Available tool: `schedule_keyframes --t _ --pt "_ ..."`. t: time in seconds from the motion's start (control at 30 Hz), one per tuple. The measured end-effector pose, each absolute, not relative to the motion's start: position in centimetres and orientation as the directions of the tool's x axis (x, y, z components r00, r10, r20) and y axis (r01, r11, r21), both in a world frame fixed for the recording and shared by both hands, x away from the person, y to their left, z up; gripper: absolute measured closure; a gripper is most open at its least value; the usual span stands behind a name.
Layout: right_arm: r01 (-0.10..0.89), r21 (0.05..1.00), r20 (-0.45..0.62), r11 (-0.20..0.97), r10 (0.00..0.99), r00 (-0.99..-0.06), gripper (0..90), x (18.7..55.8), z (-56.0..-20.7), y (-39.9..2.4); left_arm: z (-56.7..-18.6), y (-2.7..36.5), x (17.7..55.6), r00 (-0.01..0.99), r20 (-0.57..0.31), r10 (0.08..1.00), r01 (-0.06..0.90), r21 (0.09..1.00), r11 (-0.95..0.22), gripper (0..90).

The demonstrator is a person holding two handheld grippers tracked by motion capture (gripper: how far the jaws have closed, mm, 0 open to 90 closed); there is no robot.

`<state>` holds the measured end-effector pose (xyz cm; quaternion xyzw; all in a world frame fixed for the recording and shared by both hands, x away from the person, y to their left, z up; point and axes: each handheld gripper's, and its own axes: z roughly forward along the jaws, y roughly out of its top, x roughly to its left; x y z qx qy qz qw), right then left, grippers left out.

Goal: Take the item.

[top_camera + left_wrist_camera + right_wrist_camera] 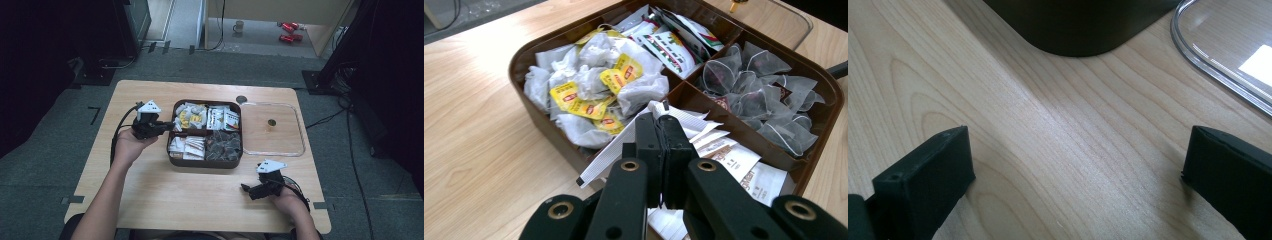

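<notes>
Left tool (659, 127) is clamped tight on a flat white sachet (616, 152), pinching it over the near-left compartment of the brown box (172, 159), which sits mid-worktop (165, 200). The yellow-tagged tea bags (589, 80) fill the compartment at its 11 o'clock, and the mesh pyramid bags (759, 95) are over at 2 o'clock. Right tool (245, 188) is parked at the box's 5 o'clock, jaws spread wide with nothing in them. The clear lid (300, 150) lies flat at the box's 3 o'clock.
</notes>
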<state>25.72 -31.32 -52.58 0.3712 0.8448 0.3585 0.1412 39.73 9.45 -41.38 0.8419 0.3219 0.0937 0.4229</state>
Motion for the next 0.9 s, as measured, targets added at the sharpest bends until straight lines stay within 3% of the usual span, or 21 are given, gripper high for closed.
schedule_keyframes --t 0.9 --pt "0.525 0.710 0.026 0.469 0.727 -0.686 0.0 26.1 -52.6 -31.3 -45.2 14.8 41.8 0.671 -0.135 0.729 0.562 0.734 -0.381 89.6"
